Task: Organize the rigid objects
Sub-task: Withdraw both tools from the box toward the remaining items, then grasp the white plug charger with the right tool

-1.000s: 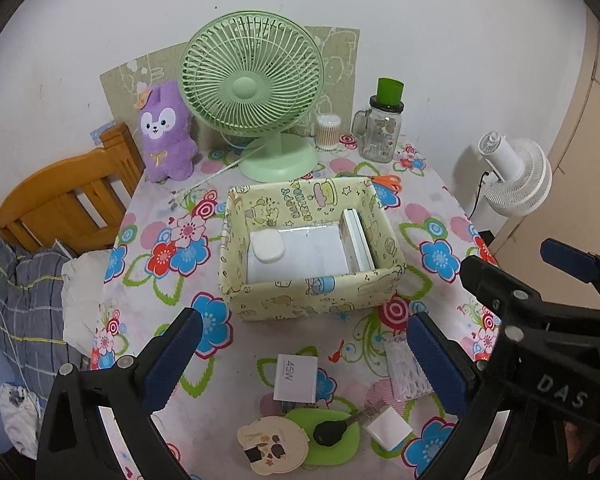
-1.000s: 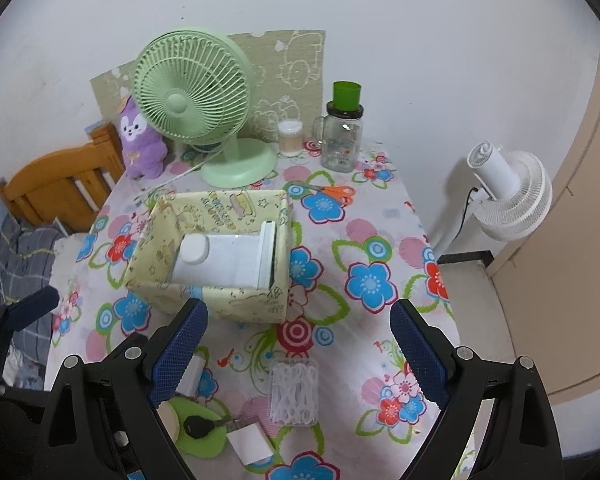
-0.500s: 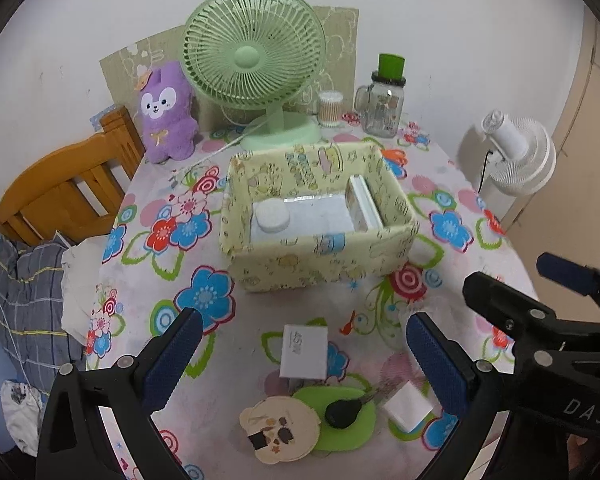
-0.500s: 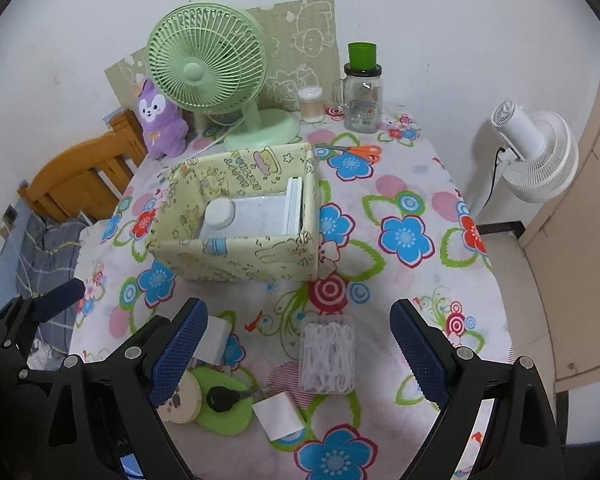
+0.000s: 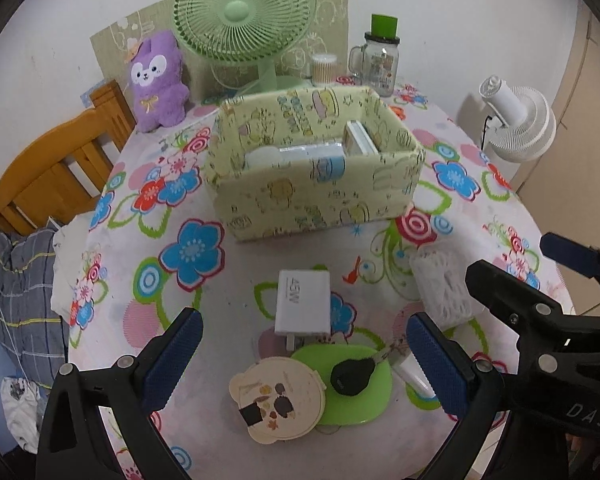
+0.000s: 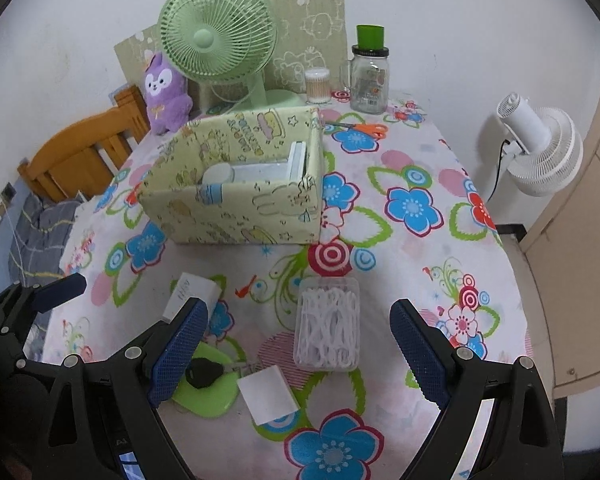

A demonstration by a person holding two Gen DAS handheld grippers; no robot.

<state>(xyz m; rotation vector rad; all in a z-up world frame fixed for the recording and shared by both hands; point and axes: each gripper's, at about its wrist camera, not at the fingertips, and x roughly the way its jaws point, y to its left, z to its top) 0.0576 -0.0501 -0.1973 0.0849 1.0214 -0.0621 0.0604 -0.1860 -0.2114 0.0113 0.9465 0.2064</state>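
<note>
A yellow patterned box point(image 5: 316, 196) point(image 6: 236, 208) stands mid-table and holds white items. In front of it lie a white 45W charger point(image 5: 303, 300) point(image 6: 188, 292), a clear case of floss picks point(image 6: 327, 324) point(image 5: 440, 288), a small white block point(image 6: 269, 398), a black key point(image 5: 350, 376) on a green tray point(image 5: 356, 396), and a beige bear-shaped disc point(image 5: 278, 398). My left gripper point(image 5: 304, 356) is open and empty above the charger and key. My right gripper point(image 6: 300, 344) is open and empty above the floss case.
At the back stand a green fan point(image 5: 244, 12), a purple plush point(image 5: 156, 80), a cotton-swab jar point(image 6: 317, 86), a glass jar with green lid point(image 6: 370, 76) and orange scissors point(image 6: 364, 128). A wooden chair point(image 5: 56, 172) is at left, a white fan point(image 6: 540, 152) at right.
Both grippers have come lower and closer to the items at the table's front; the box and items loom larger. Both stay open and empty.
</note>
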